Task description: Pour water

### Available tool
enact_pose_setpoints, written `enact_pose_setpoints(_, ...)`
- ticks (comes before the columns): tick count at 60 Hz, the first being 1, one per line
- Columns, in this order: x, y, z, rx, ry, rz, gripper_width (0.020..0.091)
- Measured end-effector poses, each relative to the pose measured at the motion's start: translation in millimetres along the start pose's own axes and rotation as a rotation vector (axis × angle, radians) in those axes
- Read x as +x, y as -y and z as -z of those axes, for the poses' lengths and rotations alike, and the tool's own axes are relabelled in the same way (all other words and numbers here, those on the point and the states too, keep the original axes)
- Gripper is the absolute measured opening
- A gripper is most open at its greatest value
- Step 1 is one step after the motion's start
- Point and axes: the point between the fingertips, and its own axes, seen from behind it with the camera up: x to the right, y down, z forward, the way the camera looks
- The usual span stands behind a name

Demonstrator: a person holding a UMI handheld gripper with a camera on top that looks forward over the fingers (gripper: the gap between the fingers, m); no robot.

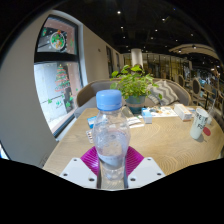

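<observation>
The gripper (113, 172) has its two fingers (80, 172) set at either flank of a clear water bottle (111, 135), low on its body, the purple pads (96, 158) right against the plastic; whether they press it or only flank it I cannot tell. The bottle stands upright with its blue cap (110, 99) on, near the table's (170, 145) close edge. It looks nearly full, so fairly heavy, with thin walls that give and a smooth skin; holding mid-body seems safest. Beyond it stand a potted plant (133, 82) and cups (199, 122) toward the far right side.
</observation>
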Motion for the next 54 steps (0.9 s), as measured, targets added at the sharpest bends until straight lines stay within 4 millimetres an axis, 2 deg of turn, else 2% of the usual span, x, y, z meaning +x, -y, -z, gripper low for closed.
enact_pose_setpoints(7, -4.9, 40.3, 11.4, 0.034, 0.063, -0.042, 0.0294)
enact_pose_setpoints(12, -0.9, 80.8, 21.4, 0.066, 0.140, -0.142, 0.0294)
enact_pose_setpoints(16, 2.5, 120.7, 33.1, 0.090, 0.202, -0.247, 0.0293)
enact_pose_setpoints(24, 38.2, 188.5, 44.0, 0.119, 0.347, -0.545, 0.0292)
enact_pose_setpoints(32, 103.0, 236.4, 35.8, 0.136, 0.501, -0.938, 0.0291)
enact_pose_setpoints(33, 108.1, 243.2, 40.9, 0.136, 0.506, -0.978, 0.0290)
enact_pose_setpoints(38, 157.6, 253.6, 29.2, 0.152, 0.553, -1.167, 0.0289)
enact_pose_setpoints(39, 166.3, 255.4, 32.5, 0.150, 0.561, -1.205, 0.0289)
enact_pose_setpoints(42, 190.1, 256.2, 21.5, 0.152, 0.585, -1.312, 0.0287)
enact_pose_setpoints(50, 247.8, 243.3, 3.4, 0.146, 0.626, -1.566, 0.0291)
enact_pose_setpoints(54, 266.0, 231.5, -8.0, 0.126, 0.640, -1.674, 0.0289)
